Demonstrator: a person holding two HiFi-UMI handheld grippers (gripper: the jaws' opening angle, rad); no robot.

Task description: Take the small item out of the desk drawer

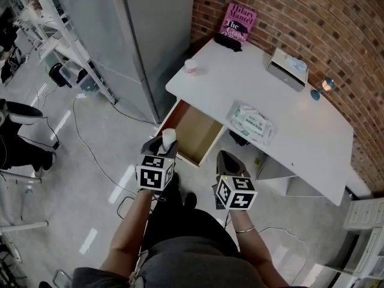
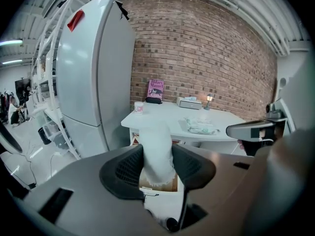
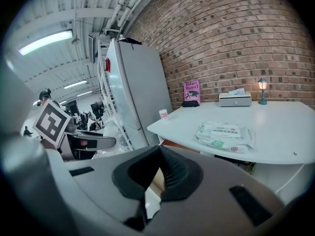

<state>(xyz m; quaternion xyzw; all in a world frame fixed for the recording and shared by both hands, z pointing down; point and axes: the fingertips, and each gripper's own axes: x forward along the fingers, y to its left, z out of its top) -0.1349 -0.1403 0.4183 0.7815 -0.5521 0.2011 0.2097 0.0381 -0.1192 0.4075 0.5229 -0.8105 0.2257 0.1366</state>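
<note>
Below the desk (image 1: 252, 83) corner nearest the fridge (image 1: 144, 35), the drawer (image 1: 195, 128) stands pulled open, and its wooden floor is bare as far as the head view shows. The small white item (image 2: 156, 151) is out of it already. The left gripper (image 1: 164, 146) has it clamped between its pads, jaws spread wide around its body, with the top poking up above them. It looks like a little bottle or tube, though the blur makes that hard to call. It hangs in the air just off the drawer's outer front edge, clear of the box and resting on nothing. The right gripper (image 1: 228, 161) waits beside it, in front of the drawer's other corner, jaws drawn together with nothing in them. So the lifting-out looks done. What's left, I'd say, is carrying the item clear, setting it down somewhere, and perhaps pushing the drawer shut.
</note>
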